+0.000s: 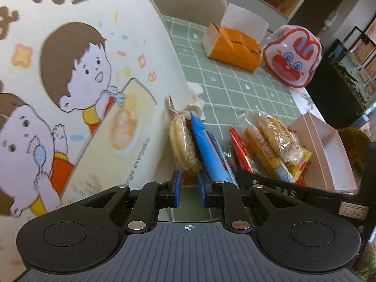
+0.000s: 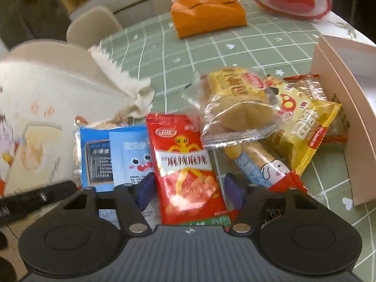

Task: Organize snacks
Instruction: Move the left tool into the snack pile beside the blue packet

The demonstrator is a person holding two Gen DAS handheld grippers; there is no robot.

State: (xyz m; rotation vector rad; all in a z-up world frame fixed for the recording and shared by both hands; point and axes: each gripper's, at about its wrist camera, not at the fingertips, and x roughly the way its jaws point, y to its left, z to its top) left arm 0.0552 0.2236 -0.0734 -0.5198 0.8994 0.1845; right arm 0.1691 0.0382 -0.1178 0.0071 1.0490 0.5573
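Snack packets lie in a heap on the green checked tablecloth [image 1: 235, 89]. My right gripper [image 2: 190, 188] is shut on a red snack packet [image 2: 185, 164], one pad against each long edge. Left of it lie two blue packets [image 2: 131, 155]. Behind it sit a clear-wrapped bun [image 2: 235, 108], a yellow packet [image 2: 305, 127] and a snack stick [image 2: 265, 164]. My left gripper [image 1: 189, 189] is shut, with nothing seen between its pads, just in front of a wrapped rice cracker [image 1: 182, 145] and a blue packet [image 1: 209, 150]. A cream cartoon-print bag [image 1: 82, 82] stands close on its left.
An open pink box [image 2: 352, 117] stands right of the heap. An orange tissue box [image 1: 232, 47] and a rabbit-face pouch [image 1: 293, 56] sit at the back of the table. A beige chair [image 1: 190, 0] stands behind the table.
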